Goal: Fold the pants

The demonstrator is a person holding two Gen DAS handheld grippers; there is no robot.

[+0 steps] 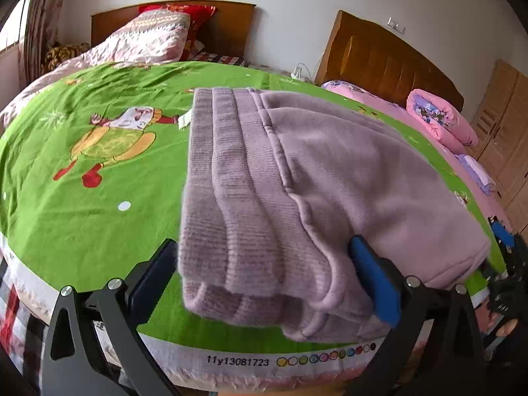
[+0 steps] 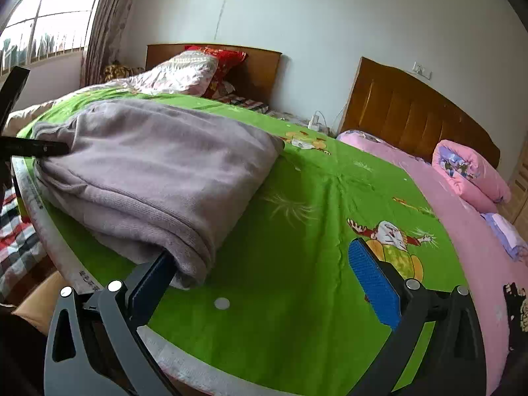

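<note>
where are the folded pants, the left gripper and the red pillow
folded pants [image 1: 297, 171], left wrist view, top layer.
left gripper [image 1: 270, 274], left wrist view, between its fingertips.
red pillow [image 2: 227, 57], right wrist view, upper face.

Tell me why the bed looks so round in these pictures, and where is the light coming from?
Both views: fisheye lenses bulge the green sheet into a dome and darken the corners. Right wrist view: daylight floods from the overexposed window. Left wrist view: the folded purple pants look slightly soft close to the lens; shadows are faint.
</note>
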